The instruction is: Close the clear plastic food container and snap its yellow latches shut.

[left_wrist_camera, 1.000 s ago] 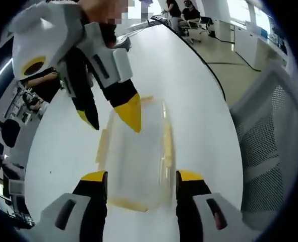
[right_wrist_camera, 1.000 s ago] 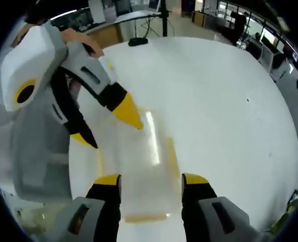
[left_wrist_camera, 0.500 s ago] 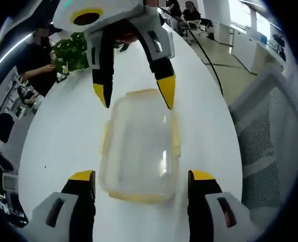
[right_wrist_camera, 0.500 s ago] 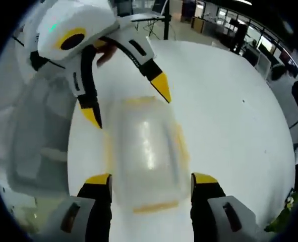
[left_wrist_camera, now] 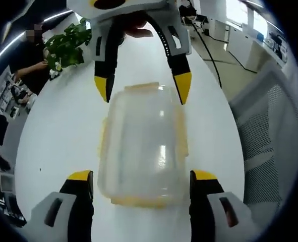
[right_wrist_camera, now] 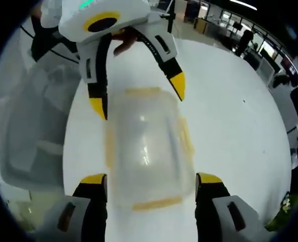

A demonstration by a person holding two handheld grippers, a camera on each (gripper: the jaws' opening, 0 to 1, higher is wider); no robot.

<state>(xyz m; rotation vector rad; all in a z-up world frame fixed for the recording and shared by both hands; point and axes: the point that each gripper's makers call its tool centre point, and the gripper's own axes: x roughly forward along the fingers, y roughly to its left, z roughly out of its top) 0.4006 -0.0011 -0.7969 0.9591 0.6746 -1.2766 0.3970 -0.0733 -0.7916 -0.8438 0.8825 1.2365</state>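
Clear plastic food container [left_wrist_camera: 143, 146] lid-on, flat on the white table [left_wrist_camera: 58, 136] near its rounded end, yellow latches [left_wrist_camera: 137, 201] on all four sides; whether they're snapped can't be told.

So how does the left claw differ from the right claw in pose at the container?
The left claw straddles one short end of the container; the right claw straddles the opposite end, facing it. Seen from the right gripper view, the left claw's tips sit uneven; the right claw's look level. Both are open, yellow-tipped, gripping nothing.

Both hand-held grippers [left_wrist_camera: 139, 176] [right_wrist_camera: 152, 179] wide apart
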